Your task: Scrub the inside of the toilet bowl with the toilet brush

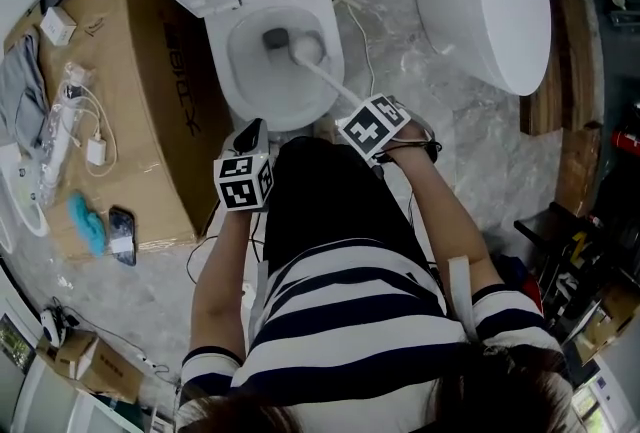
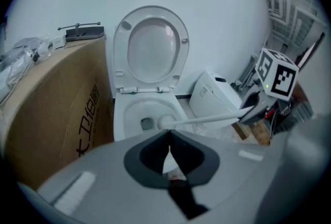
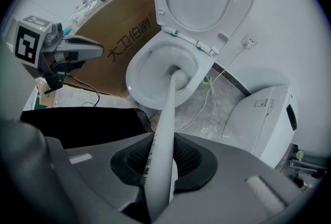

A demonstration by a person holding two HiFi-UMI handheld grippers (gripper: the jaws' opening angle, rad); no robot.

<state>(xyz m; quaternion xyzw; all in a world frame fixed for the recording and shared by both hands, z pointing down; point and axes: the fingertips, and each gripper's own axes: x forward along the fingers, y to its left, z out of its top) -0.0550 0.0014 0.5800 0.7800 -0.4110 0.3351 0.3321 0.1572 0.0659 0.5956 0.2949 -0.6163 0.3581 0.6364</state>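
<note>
The toilet bowl [image 1: 245, 81] and the toilet brush [image 3: 168, 114] are white, the handle printed with small dark lettering. The cardboard box [image 1: 150, 111] is brown with black print. The floor [image 1: 410, 81] is grey, veined like marble. The left gripper [image 2: 169, 135] and the right gripper [image 3: 158, 166] are grey with black pads; the marker cube [image 1: 245, 183] on each bears black-and-white squares. The shirt [image 1: 350, 321] is striped dark and white.

Head view looks steeply down; both gripper views (low, close) face the shared toilet bowl [image 1: 252, 86].

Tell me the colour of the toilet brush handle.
White handle; right gripper view shows it best.
</note>
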